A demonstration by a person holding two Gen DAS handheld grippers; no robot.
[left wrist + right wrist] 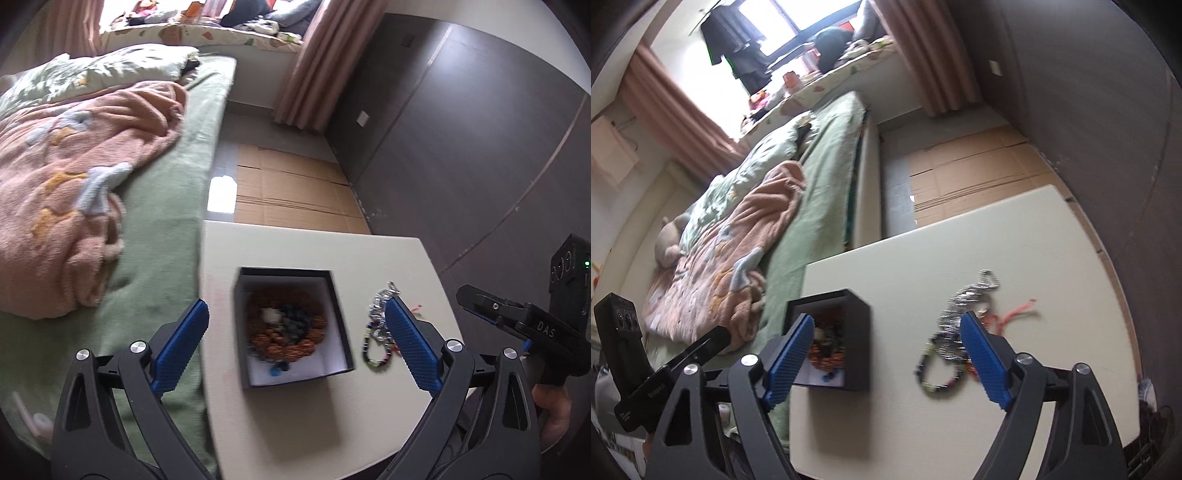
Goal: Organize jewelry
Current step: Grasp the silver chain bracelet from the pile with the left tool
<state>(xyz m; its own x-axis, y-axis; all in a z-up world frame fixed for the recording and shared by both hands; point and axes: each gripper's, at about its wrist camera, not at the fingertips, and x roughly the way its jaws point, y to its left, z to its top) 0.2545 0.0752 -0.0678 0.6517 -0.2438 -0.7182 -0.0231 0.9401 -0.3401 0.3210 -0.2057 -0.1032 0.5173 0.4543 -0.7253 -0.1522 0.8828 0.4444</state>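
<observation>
A black open box (291, 328) with a white lining stands on the cream table (369, 258) and holds orange-brown and dark bead bracelets (286, 325). To its right lies a loose pile: a silver chain (380, 306), a dark multicoloured bead bracelet (375, 356) and a red cord. My left gripper (295, 343) is open above the box, empty. In the right wrist view my right gripper (886, 354) is open and empty, above the table between the box (849, 332) and the pile (953, 332). The bead bracelet (936, 376) lies nearest.
A bed with a green sheet (159, 221) and a pink blanket (74, 184) runs along the table's left side. Flattened cardboard (295, 188) covers the floor beyond the table. A dark wall (461, 129) stands at the right.
</observation>
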